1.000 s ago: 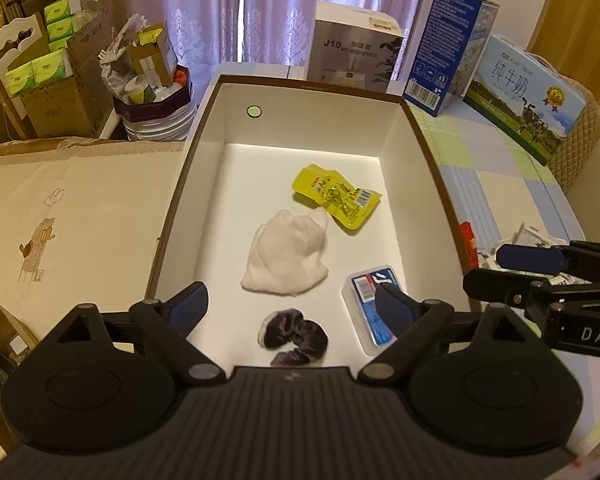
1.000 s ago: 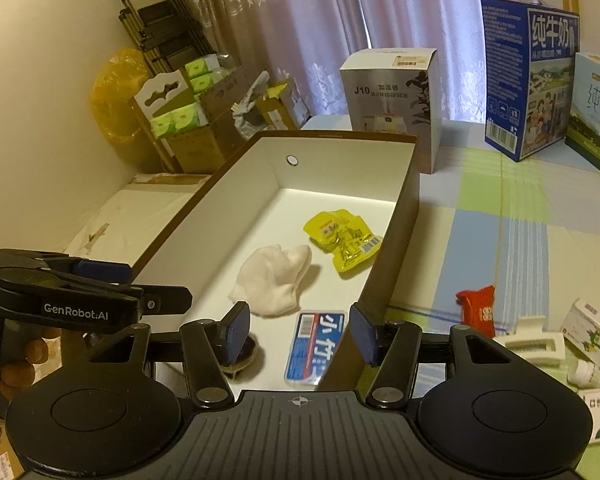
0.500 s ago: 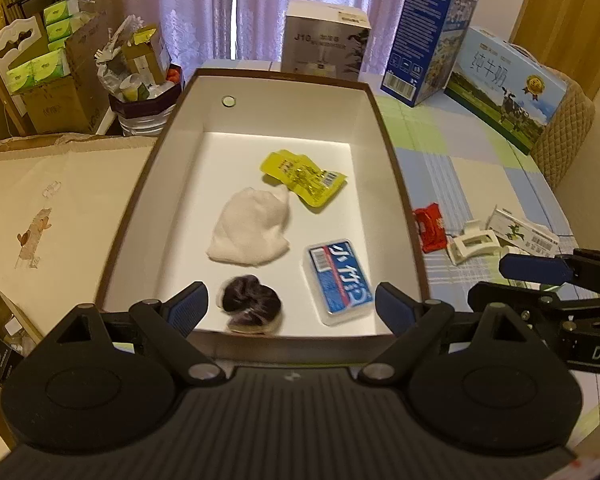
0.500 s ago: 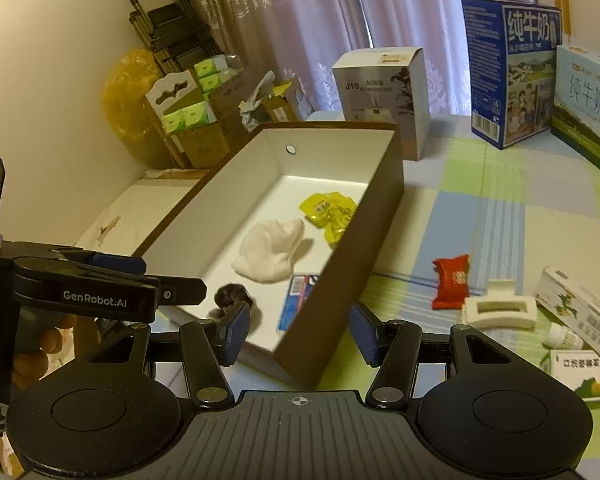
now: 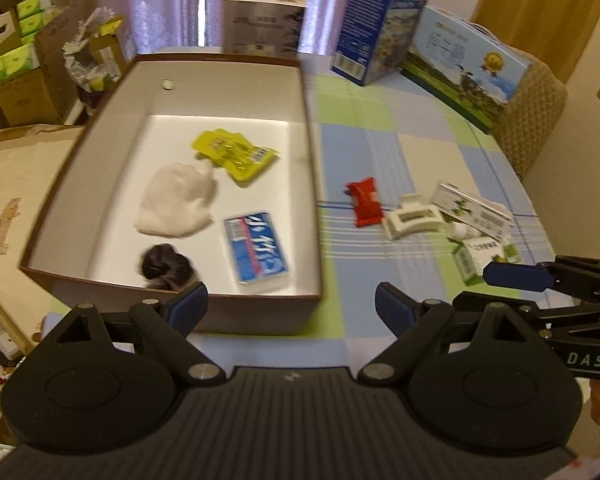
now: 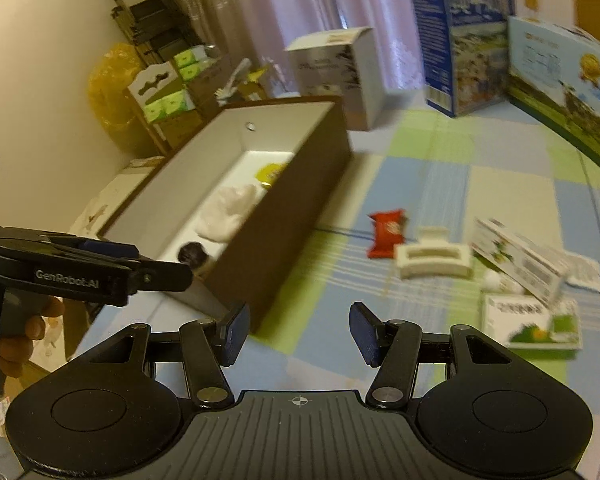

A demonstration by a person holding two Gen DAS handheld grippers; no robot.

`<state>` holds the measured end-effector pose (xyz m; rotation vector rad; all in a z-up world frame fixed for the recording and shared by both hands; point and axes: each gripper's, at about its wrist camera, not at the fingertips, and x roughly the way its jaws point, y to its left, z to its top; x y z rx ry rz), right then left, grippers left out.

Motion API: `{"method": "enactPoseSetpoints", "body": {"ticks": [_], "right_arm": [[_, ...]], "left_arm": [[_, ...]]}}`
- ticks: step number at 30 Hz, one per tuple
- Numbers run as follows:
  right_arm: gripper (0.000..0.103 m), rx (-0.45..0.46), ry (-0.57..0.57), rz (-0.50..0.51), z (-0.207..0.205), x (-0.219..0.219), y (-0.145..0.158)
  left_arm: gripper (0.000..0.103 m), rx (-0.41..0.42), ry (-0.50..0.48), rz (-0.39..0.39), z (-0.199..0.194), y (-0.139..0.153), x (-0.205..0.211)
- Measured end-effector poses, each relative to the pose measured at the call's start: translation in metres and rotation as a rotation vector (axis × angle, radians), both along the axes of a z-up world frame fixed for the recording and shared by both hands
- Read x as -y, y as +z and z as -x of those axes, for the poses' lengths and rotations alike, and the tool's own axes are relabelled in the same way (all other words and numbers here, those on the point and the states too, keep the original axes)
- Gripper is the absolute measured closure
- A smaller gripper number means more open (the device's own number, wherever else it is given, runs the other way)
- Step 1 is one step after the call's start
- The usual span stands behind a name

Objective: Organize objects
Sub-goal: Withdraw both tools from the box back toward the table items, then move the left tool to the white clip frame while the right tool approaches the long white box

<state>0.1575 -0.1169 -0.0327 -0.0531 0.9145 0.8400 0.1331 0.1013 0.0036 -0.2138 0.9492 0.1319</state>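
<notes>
A brown box (image 5: 312,184) with a white inside holds a yellow packet (image 5: 236,154), a white cloth (image 5: 178,200), a blue tissue pack (image 5: 258,246) and a dark scrunchie (image 5: 164,266). On the checked cloth to its right lie a red packet (image 5: 366,200), a white hair claw (image 5: 414,216) and small green-white cartons (image 5: 474,204). My left gripper (image 5: 292,306) is open and empty in front of the box's near wall. My right gripper (image 6: 298,330) is open and empty over the cloth, right of the box (image 6: 284,216), with the red packet (image 6: 386,226) and claw (image 6: 434,258) ahead.
A white carton (image 5: 264,20), a blue milk carton (image 5: 384,20) and a long milk case (image 5: 464,68) stand at the table's back. Cardboard boxes with green packs (image 5: 20,60) stand beyond the left edge. The table's right edge curves past the small cartons (image 6: 532,320).
Both grippers have drawn back from the box and swung right. The loose items on the cloth have come into fuller view. Both stay open and empty.
</notes>
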Motion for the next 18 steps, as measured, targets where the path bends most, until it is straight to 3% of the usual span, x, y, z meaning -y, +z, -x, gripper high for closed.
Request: {"method": "enactPoseSetpoints", "body": {"ticks": [18], "right_arm": [[0.05, -0.039, -0.175, 0.031, -0.018, 0.102, -0.007]], "left_arm": [[0.015, 0.007, -0.167, 0.002, -0.035, -0.012, 0.091]]}}
